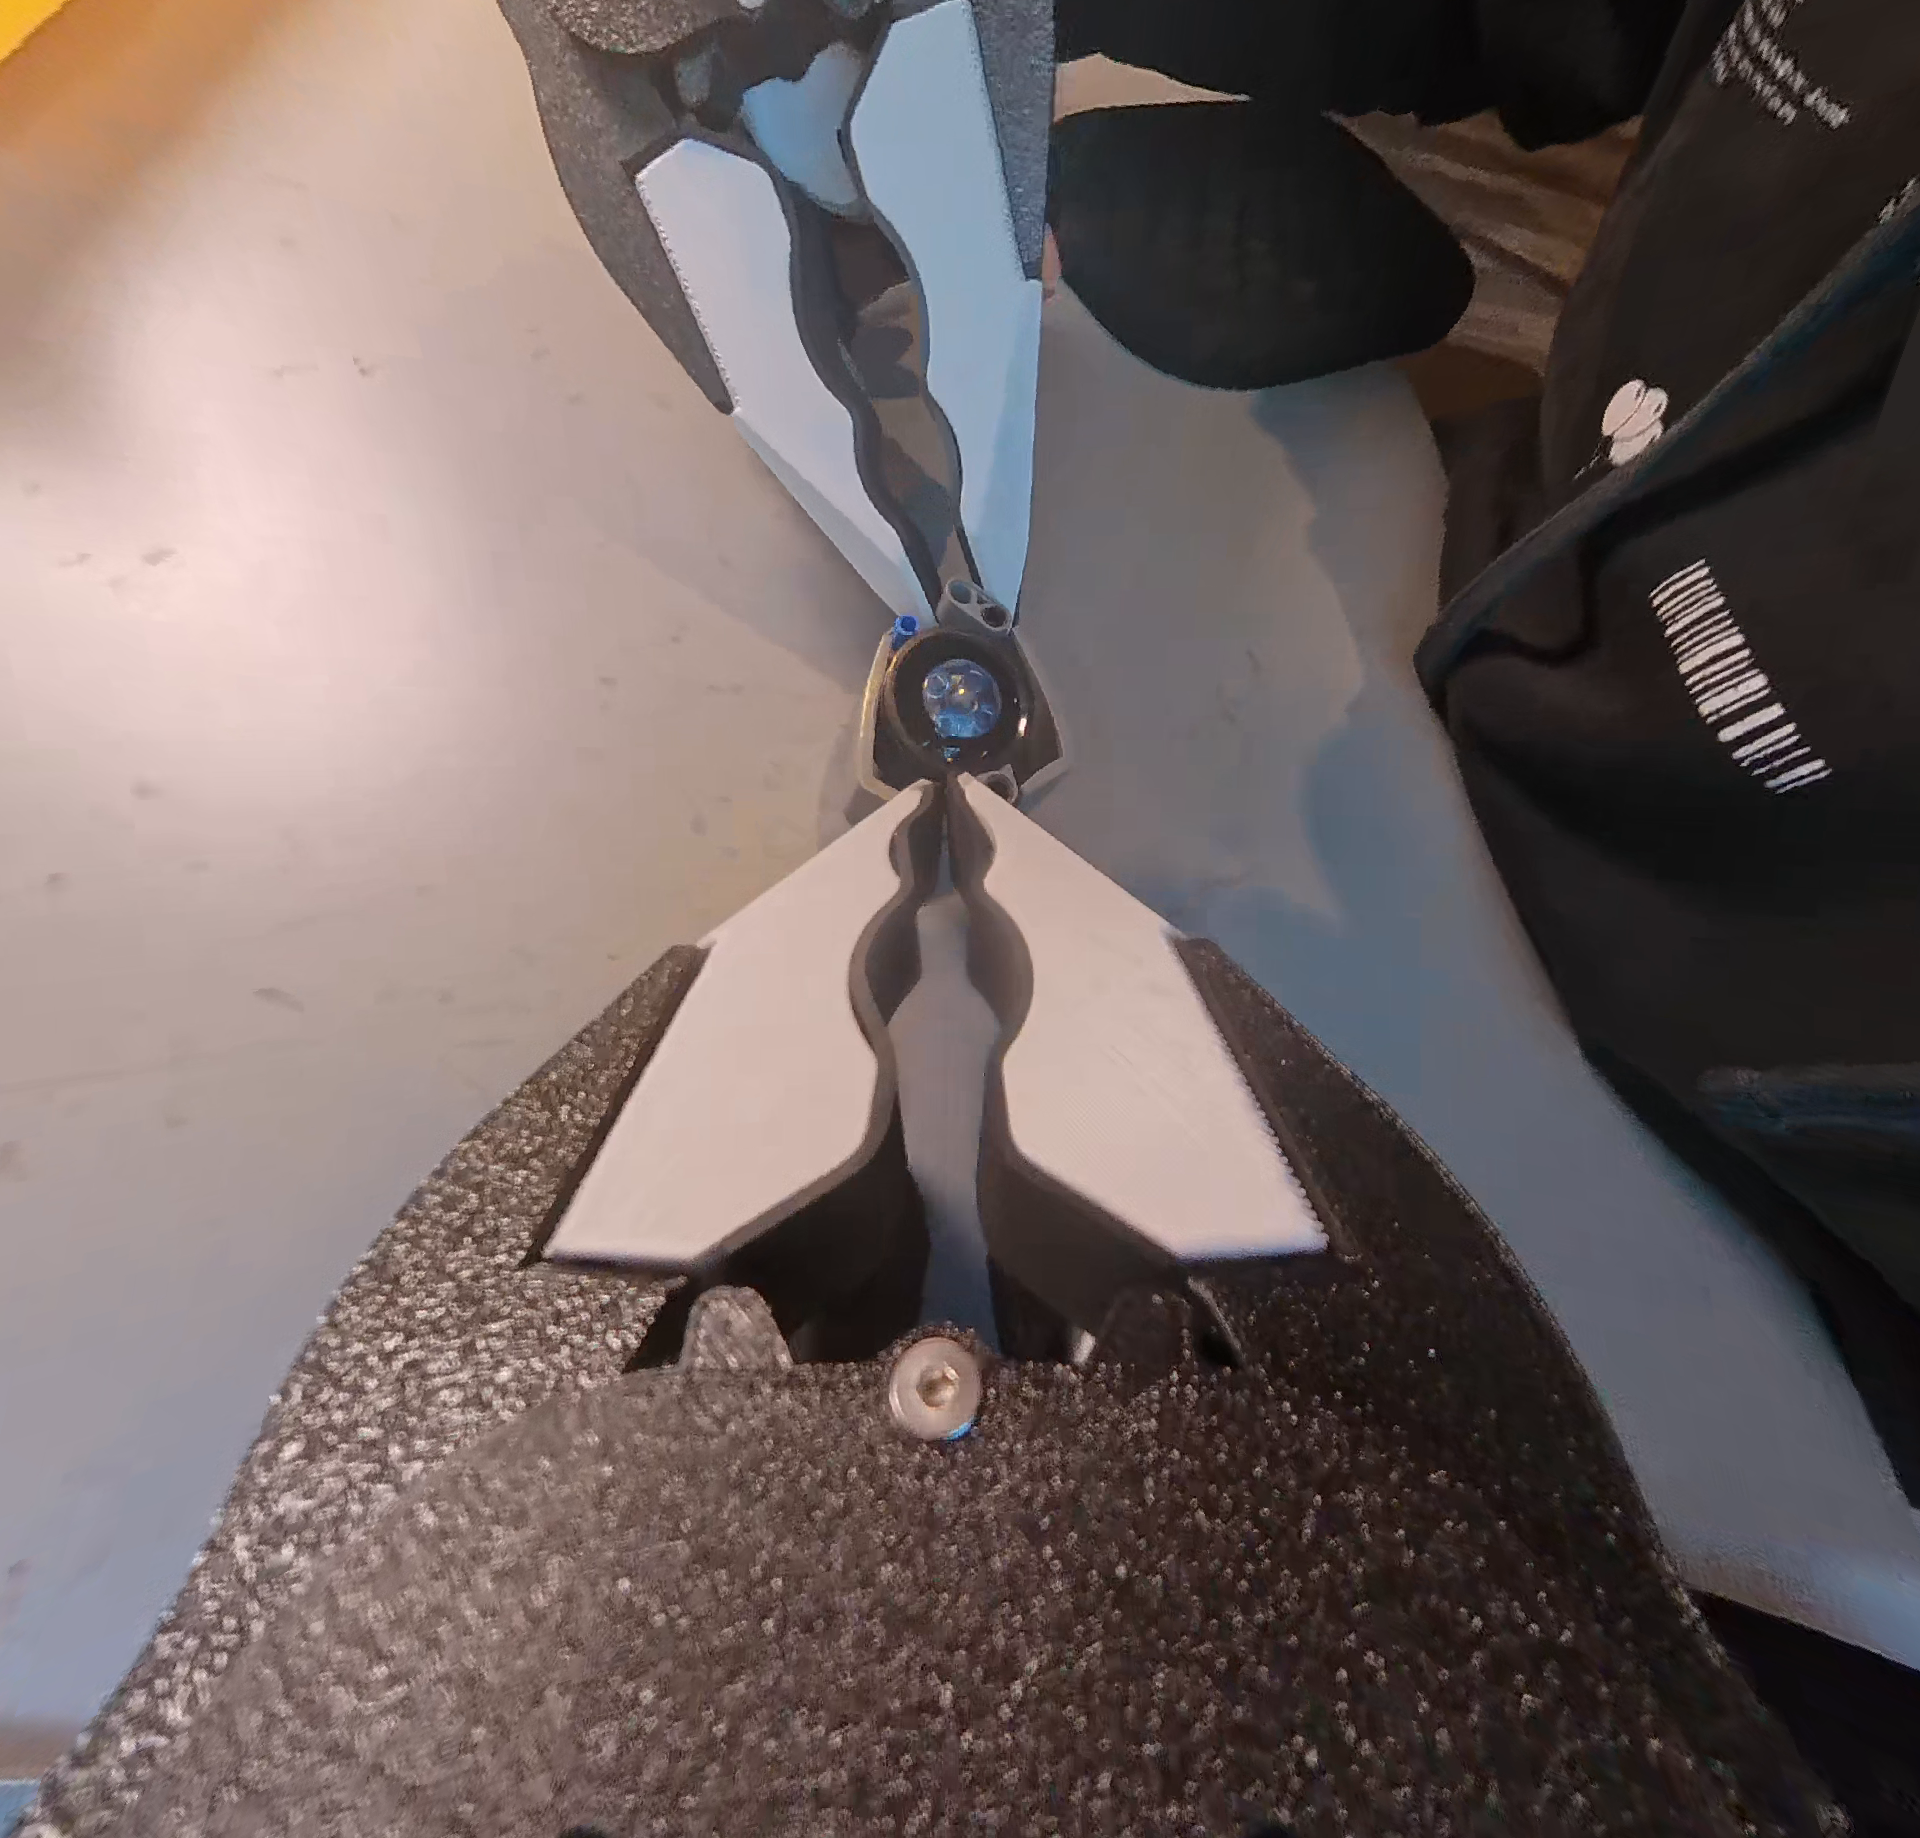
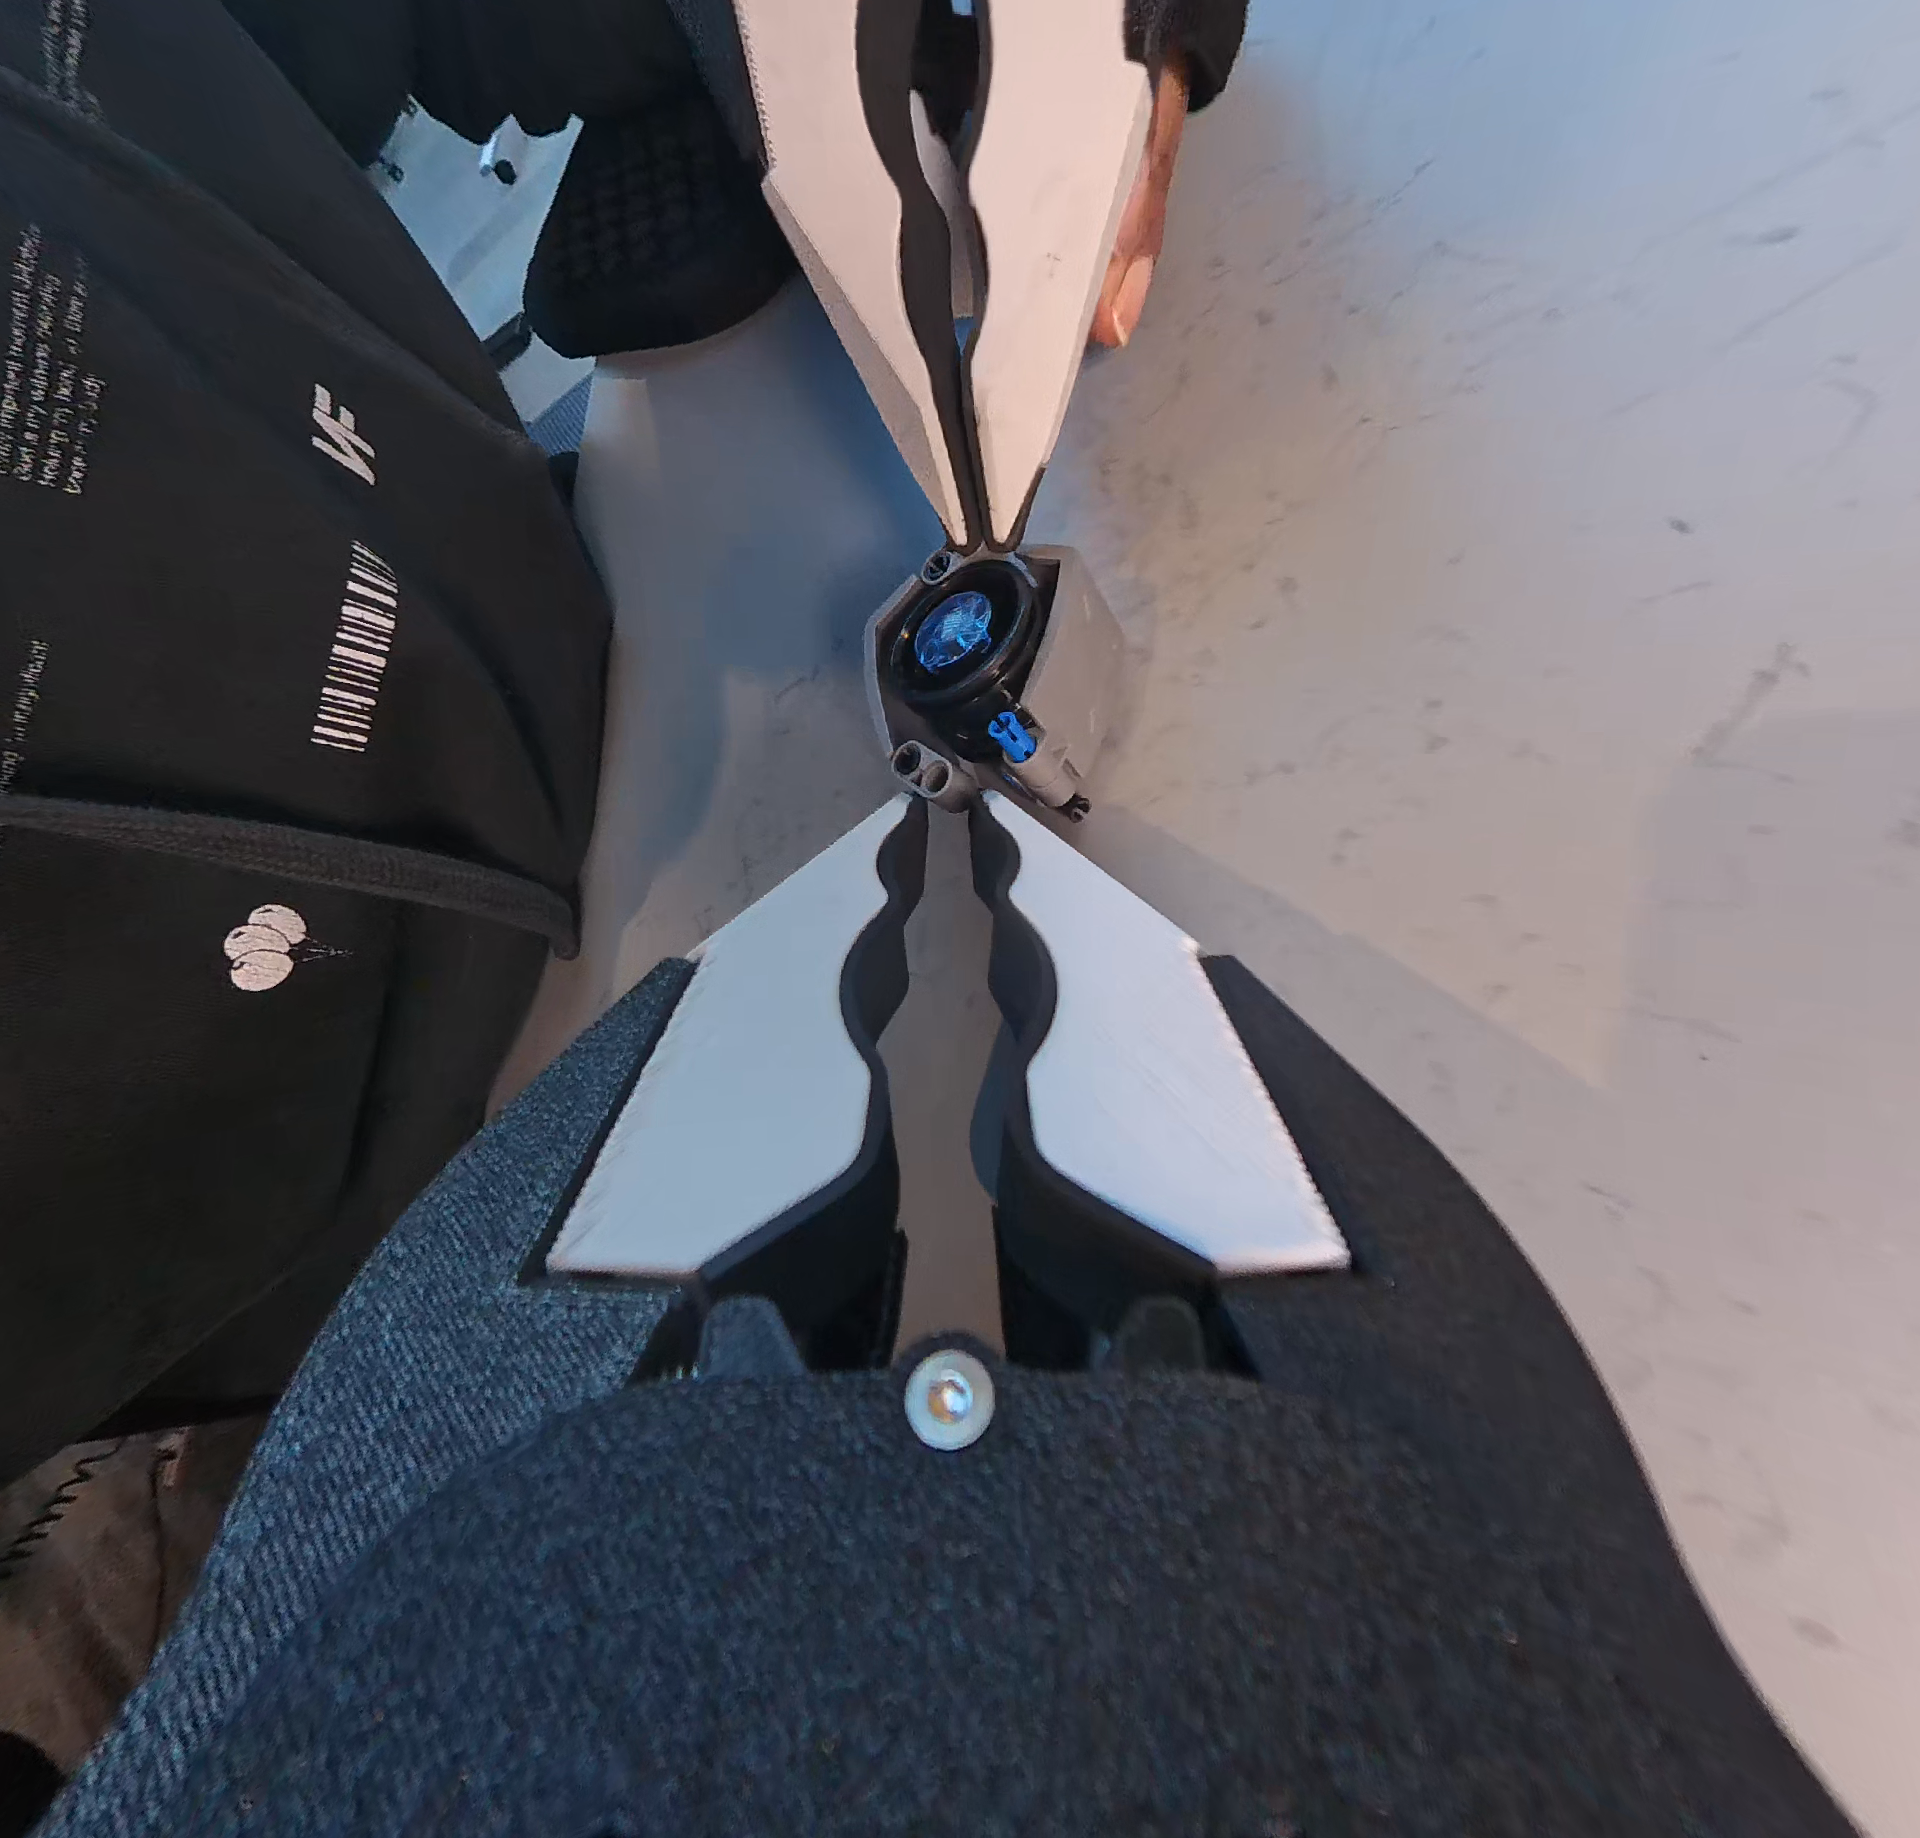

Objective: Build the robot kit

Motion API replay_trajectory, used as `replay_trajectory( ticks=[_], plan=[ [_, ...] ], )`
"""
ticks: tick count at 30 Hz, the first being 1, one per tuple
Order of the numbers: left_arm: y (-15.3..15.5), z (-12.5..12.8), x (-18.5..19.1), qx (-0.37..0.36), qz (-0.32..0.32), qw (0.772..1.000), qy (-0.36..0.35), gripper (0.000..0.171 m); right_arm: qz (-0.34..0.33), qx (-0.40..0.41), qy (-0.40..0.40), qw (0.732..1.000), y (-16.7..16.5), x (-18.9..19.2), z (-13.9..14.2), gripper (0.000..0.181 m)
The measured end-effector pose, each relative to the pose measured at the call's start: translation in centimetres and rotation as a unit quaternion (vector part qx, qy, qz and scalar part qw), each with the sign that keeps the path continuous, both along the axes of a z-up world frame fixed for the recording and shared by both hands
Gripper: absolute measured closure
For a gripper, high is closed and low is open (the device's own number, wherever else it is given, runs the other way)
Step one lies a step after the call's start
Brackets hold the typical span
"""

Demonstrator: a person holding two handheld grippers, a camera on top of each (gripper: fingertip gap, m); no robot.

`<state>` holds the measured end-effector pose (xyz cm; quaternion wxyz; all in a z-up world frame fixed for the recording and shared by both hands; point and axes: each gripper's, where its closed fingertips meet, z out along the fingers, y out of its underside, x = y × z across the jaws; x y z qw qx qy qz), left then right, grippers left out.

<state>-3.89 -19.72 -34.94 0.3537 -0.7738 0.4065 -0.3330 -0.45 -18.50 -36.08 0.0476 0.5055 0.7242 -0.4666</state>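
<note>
Scene: I see a pale grey tabletop (image 1: 312,645) with faint scuffs, and two hand-held grippers meeting tip to tip over it, a small part between them.

Held part: a small grey and black plastic block with a round black ring and a clear blue lens at its centre (image 1: 958,699), raised above the table and caught between the two sets of tips. A short blue pin (image 2: 1010,732) sticks out at one side, and a small grey two-holed connector (image 2: 928,776) sits at a corner.

Left gripper: the left gripper (image 1: 951,801), with pale grey fingers on a black textured body, has its tips pressed almost together, nipping the near edge of the block.

Right gripper: the right gripper (image 2: 948,809) has its tips drawn close with a narrow gap, right at the two-holed connector; I judge that it pinches it, though the contact itself is tiny in both views.

Surroundings: black fabric bag with white printed marks (image 1: 1714,645) beside the work spot, at the table's edge (I leave the print unread). A fingertip (image 2: 1127,282) shows behind the far gripper.

Step in hand: as I read it, a two-sided hold, each gripper gripping an opposite end.

Next move: any move would call for both grips to stay firm and aligned, since the holds are shallow and the part could twist free.
</note>
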Motion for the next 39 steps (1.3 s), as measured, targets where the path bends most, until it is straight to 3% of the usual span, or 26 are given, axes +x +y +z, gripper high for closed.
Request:
replay_trajectory(
  ticks=[10,18,23,25,26,29,34,39],
  plan=[
    [0.0,0.0,0.0,0.163,-0.042,0.983,0.076,0.171,-0.002,0.005,0.000,1.000,0.3,0.0,0.0,0.174],
    [-0.4,0.1,0.3,0.246,-0.077,0.961,0.102,0.171,0.011,0.012,0.014,1.000,0.6,0.3,0.7,0.181],
    [-0.2,0.2,0.5,0.248,-0.075,0.960,0.105,0.171,0.014,0.039,0.028,0.999,0.8,0.5,0.7,0.181],
    [-0.2,-2.7,-0.5,0.207,-0.087,0.957,0.183,0.167,0.013,0.059,0.049,0.997,0.9,0.5,1.0,0.175],
    [-0.2,-2.1,0.0,0.227,-0.089,0.955,0.169,0.171,0.013,0.075,0.056,0.996,1.2,0.6,1.0,0.172],
    [0.4,0.2,0.3,0.245,-0.059,0.958,0.135,0.171,-0.005,0.102,0.084,0.991,2.0,0.4,1.4,0.162],
    [0.9,-0.7,-0.6,0.185,-0.030,0.973,0.132,0.171,-0.031,0.098,0.115,0.988,2.7,0.3,2.3,0.158],
    [2.7,1.0,-4.8,0.162,0.105,0.976,0.101,0.164,-0.075,0.123,0.143,0.979,3.8,-0.4,2.6,0.155]
  ],
)
